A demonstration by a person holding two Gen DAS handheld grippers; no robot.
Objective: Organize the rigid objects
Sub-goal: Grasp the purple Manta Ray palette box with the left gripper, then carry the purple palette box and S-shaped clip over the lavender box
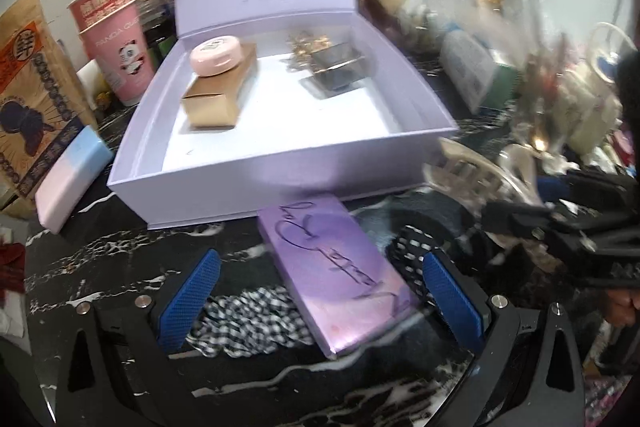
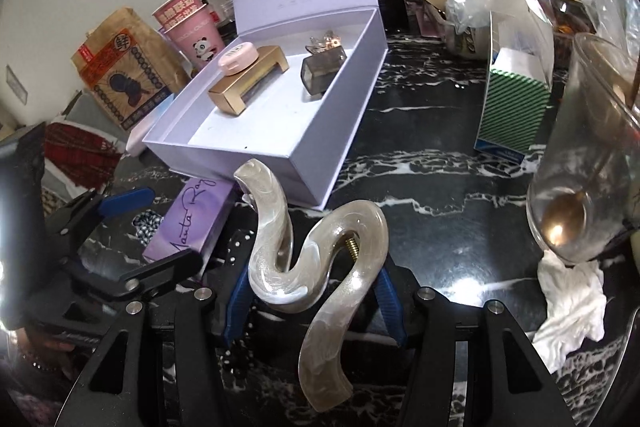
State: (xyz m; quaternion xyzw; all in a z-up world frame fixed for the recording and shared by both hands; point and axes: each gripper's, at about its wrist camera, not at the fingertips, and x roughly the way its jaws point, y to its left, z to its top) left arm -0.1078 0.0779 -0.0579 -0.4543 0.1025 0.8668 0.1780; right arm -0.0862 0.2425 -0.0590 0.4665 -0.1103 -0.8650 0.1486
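Note:
An open lavender gift box (image 1: pixel 276 167) (image 2: pixel 276 163) stands on the black marble top with its lid up. Inside it, a pink round compact (image 1: pixel 216 55) rests on a gold box (image 1: pixel 220 95), beside a dark bottle (image 1: pixel 336 73). A flat purple box (image 1: pixel 336 279) (image 2: pixel 188 223) lies in front of the gift box, between the blue pads (image 1: pixel 188 303) of my left gripper (image 1: pixel 320 303), which is open and does not press on it. My right gripper (image 2: pixel 316 291) is shut on a pearly wavy hair clip (image 2: pixel 280 259), held above the table.
Pink panda cups (image 1: pixel 120 39), a brown paper bag (image 1: pixel 36 87) and a pastel blue-pink box (image 1: pixel 72 183) crowd the left. A green striped carton (image 2: pixel 516 107), a glass with a spoon (image 2: pixel 588 155) and crumpled tissue (image 2: pixel 572 307) sit on the right. Checked cloth (image 1: pixel 248 319) lies under the purple box.

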